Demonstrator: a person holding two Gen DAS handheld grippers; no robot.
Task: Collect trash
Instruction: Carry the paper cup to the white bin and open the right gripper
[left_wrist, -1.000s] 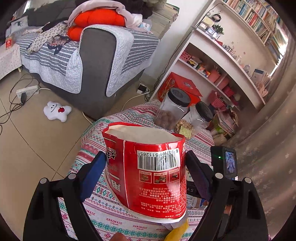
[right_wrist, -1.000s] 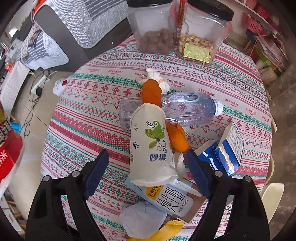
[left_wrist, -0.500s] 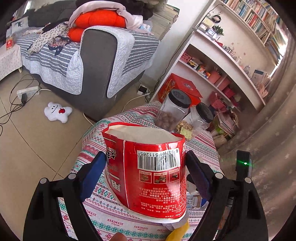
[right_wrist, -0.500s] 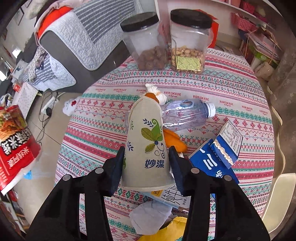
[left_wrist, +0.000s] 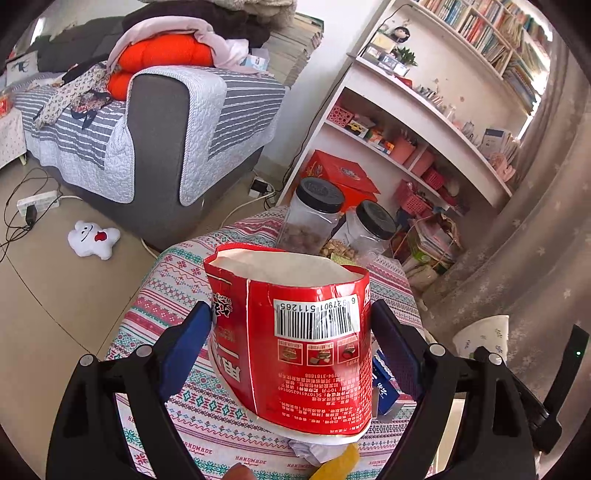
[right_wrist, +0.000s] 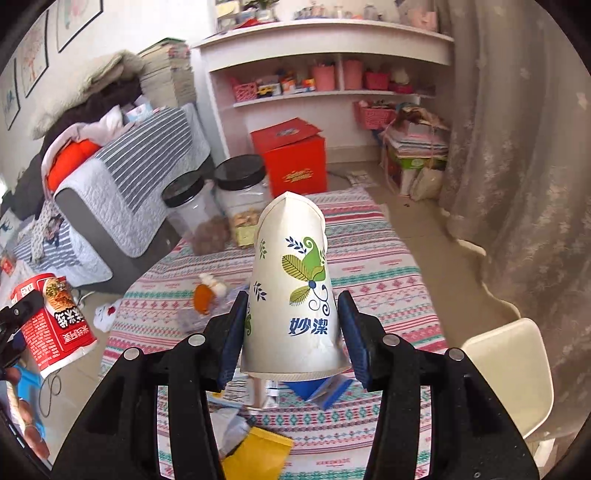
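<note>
The paper cup (right_wrist: 291, 291), white with green leaves and blue letters, is pinched between the blue pads of the right gripper (right_wrist: 291, 332). Its wide rim points to the camera and its squashed closed end points away, and it is held in the air above the bench (right_wrist: 369, 258). The same cup shows small at the right edge of the left wrist view (left_wrist: 484, 334).

The red noodle tub (left_wrist: 291, 332), a paper container with a barcode and a white inside, is pinched between the widely spread fingers (left_wrist: 184, 339) of the left gripper (left_wrist: 291, 343). Its open mouth points away from the camera. It is also in the air, over the near edge of the bench. In the right wrist view the tub (right_wrist: 51, 317) hangs at the far left, beside the bench and over the floor.

On the bench, which has a striped cloth in pink and green, more trash lies: a yellow wrapper (right_wrist: 255, 454), a white crumpled paper (right_wrist: 231, 424), a blue carton (right_wrist: 317, 391) just under the cup, and an orange peel (right_wrist: 203, 297) further away. At the far side of the bench two clear jars with black lids (right_wrist: 214, 206) stand next to each other. Behind them are a red box (right_wrist: 295, 158) on the floor, a white shelf (right_wrist: 325, 55) and a grey sofa (right_wrist: 122, 206).
</note>
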